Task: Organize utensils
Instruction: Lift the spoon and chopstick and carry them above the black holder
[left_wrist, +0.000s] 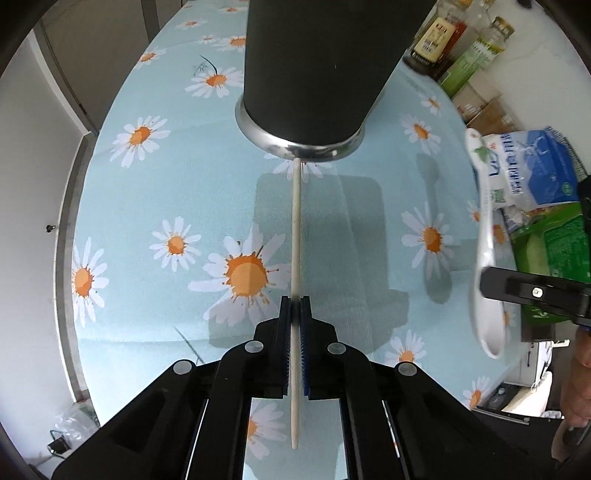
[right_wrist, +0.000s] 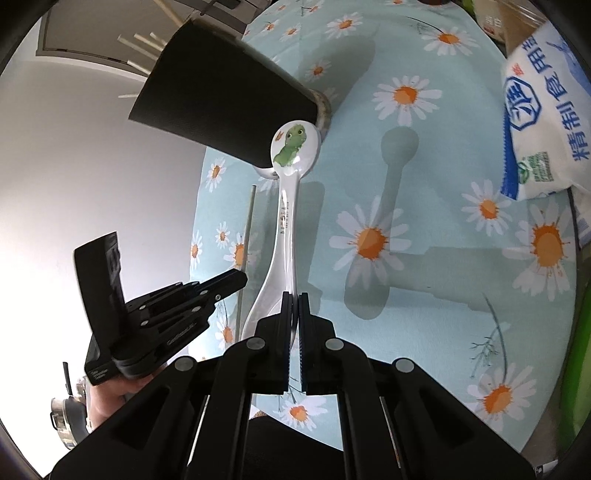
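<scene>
Left gripper (left_wrist: 294, 306) is clamped on a chopstick (left_wrist: 295, 229) sticking forward, right gripper (right_wrist: 294, 302) pinches the white spoon (right_wrist: 286, 206).

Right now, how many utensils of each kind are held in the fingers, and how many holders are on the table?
Wooden chopstick: 1, pinched in the left gripper
White spoon with a green dinosaur: 1, pinched in the right gripper
Black utensil holder: 1, upright on the daisy tablecloth
Total: 3
</scene>
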